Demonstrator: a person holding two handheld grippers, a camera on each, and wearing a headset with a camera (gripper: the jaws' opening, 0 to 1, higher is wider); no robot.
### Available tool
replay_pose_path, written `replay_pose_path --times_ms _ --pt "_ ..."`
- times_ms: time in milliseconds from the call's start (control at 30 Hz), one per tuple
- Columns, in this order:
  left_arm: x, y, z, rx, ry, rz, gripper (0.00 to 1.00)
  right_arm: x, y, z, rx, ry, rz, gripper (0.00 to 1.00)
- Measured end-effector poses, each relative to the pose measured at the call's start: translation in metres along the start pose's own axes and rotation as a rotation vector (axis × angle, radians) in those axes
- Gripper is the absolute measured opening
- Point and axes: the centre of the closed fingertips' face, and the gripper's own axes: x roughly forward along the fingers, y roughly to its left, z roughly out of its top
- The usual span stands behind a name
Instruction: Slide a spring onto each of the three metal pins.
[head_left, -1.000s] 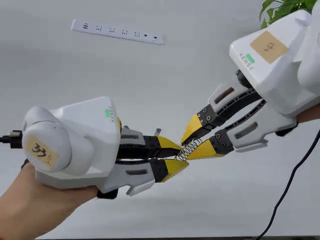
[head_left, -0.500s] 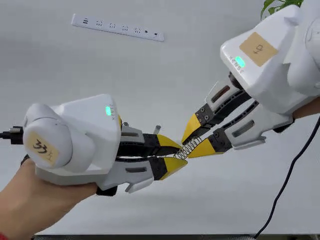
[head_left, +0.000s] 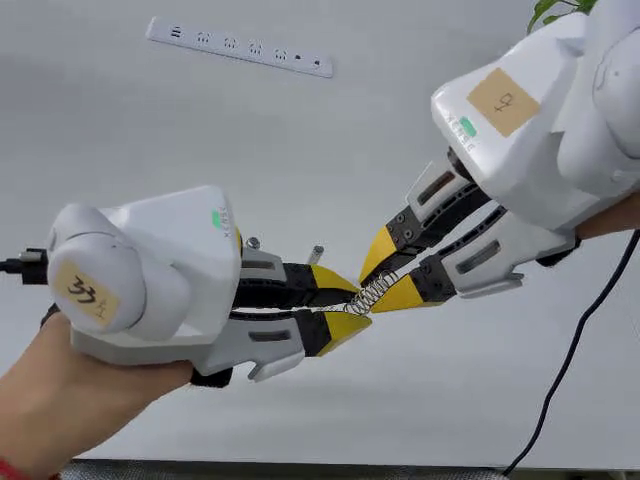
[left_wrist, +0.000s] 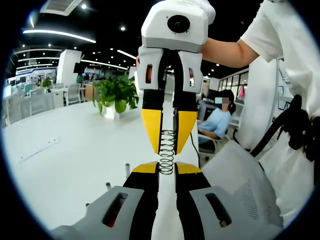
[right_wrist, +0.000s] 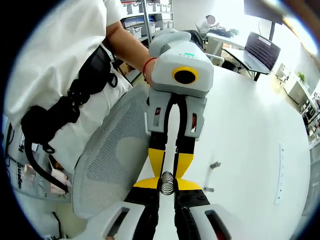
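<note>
Centrally, the spring (head_left: 374, 293) bridges both grippers above the table (head_left: 150, 160). The right gripper (head_left: 378, 291) is clenched on the spring's upper coils. The left gripper (head_left: 356, 305) has its jaws drawn nearly together at the lower end (whether they pinch it cannot be told). Two metal pins (head_left: 316, 255) stand on the table just behind the left gripper.

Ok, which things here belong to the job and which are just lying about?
Job: spring, held between both grippers' tips; left gripper; right gripper; metal pins standing on the table.
Lying about: power strip, plant, black cable.
</note>
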Motion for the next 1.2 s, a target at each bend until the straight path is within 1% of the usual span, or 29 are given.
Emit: replay_pose_path --times_ms 100,167,267,433,533,633,767,867,933,1033,1100,1200 --pt "-0.001 0.001 -0.002 0.004 0.003 0.008 0.11 0.000 -0.001 0.000 0.006 -0.001 -0.002 0.07" --pt "-0.003 0.002 -0.004 0.006 0.008 0.019 0.16 0.000 -0.002 0.000 0.011 -0.002 -0.005 0.07" --pt "-0.007 0.005 -0.008 0.005 0.012 0.030 0.17 -0.002 -0.005 0.000 0.021 -0.002 -0.016 0.07" --pt "-0.018 0.013 -0.016 -0.009 0.020 0.068 0.21 -0.005 -0.014 -0.004 0.052 0.002 -0.047 0.07" --pt "-0.028 0.020 -0.021 -0.004 0.030 0.100 0.23 -0.005 -0.023 -0.008 0.068 0.015 -0.067 0.07" --pt "-0.038 0.028 -0.028 0.006 0.048 0.134 0.27 -0.004 -0.029 -0.011 0.076 0.029 -0.081 0.07" --pt "-0.051 0.037 -0.035 0.006 0.063 0.172 0.30 -0.003 -0.039 -0.016 0.090 0.049 -0.099 0.07" --pt "-0.060 0.046 -0.041 -0.013 0.068 0.201 0.33 -0.002 -0.048 -0.018 0.100 0.064 -0.117 0.07" --pt "-0.063 0.049 -0.043 -0.015 0.070 0.212 0.36 -0.002 -0.053 -0.020 0.110 0.073 -0.126 0.07" --pt "-0.070 0.055 -0.047 -0.022 0.074 0.230 0.38 0.001 -0.065 -0.024 0.125 0.092 -0.141 0.07" --pt "-0.072 0.058 -0.049 -0.024 0.074 0.238 0.40 0.003 -0.070 -0.026 0.131 0.100 -0.147 0.07" --pt "-0.075 0.062 -0.052 -0.025 0.079 0.246 0.43 0.008 -0.080 -0.032 0.143 0.120 -0.157 0.07"
